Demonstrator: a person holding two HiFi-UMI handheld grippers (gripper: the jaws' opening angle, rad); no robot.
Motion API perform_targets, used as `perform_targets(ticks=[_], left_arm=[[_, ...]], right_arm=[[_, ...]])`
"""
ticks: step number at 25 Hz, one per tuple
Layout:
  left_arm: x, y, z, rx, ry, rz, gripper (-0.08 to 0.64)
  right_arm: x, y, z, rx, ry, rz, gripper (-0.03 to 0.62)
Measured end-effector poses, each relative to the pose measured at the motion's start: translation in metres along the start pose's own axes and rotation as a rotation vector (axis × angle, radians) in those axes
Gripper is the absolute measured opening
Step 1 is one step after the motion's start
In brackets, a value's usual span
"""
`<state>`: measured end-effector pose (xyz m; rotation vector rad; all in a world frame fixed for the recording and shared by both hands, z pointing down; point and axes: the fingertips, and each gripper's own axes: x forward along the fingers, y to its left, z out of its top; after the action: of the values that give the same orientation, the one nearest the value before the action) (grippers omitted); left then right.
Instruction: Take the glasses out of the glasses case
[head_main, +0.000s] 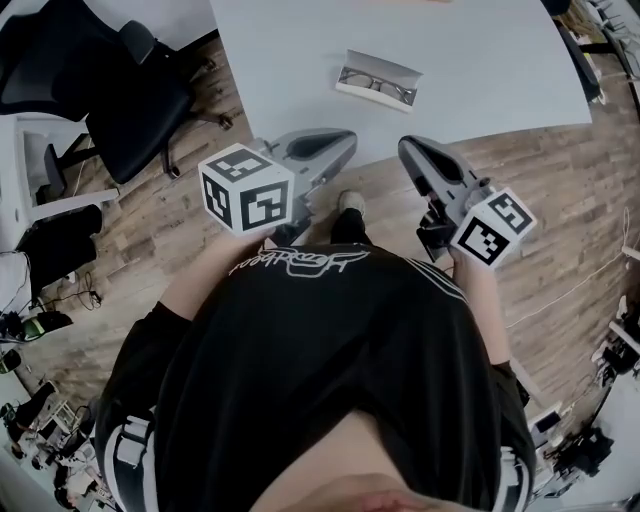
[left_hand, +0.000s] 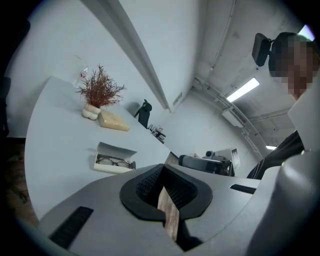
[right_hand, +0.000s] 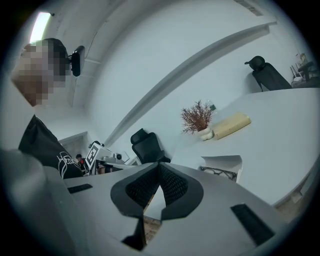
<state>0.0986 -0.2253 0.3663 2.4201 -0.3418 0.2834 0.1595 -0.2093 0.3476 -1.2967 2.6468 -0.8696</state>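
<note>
An open white glasses case (head_main: 378, 80) lies on the pale table (head_main: 480, 60), near its front edge, with dark-framed glasses (head_main: 376, 84) inside. The case (left_hand: 114, 159) and the glasses (left_hand: 115, 162) also show in the left gripper view, ahead and left of the jaws. In the right gripper view the case (right_hand: 223, 166) and the glasses (right_hand: 220, 173) sit just right of the jaws. My left gripper (head_main: 335, 145) and right gripper (head_main: 412, 150) hover over the floor short of the table. Both are shut and hold nothing.
A black office chair (head_main: 140, 90) stands left of the table on the wooden floor (head_main: 560, 190). At the table's far side are a dried plant in a vase (left_hand: 97, 95), a yellowish block (left_hand: 115, 121) and a small black figure (left_hand: 144, 113).
</note>
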Motion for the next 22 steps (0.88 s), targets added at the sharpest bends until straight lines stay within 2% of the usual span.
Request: perform_targets(ticks=[9, 16, 22], left_arm=[[0.014, 0.026, 0.003, -0.042, -0.006, 0.051, 0.006], [0.024, 0.046, 0.010, -0.076, -0.029, 0.092, 0.006], [0.025, 0.067, 0.016, -0.096, -0.060, 0.149, 0.006]], right_arm=[[0.022, -0.038, 0.005, -0.069, 0.063, -0.041, 0.011], [0.048, -0.067, 0.002, -0.207, 0.172, -0.046, 0.011], [0.074, -0.090, -0.007, -0.294, 0.271, -0.013, 0.012]])
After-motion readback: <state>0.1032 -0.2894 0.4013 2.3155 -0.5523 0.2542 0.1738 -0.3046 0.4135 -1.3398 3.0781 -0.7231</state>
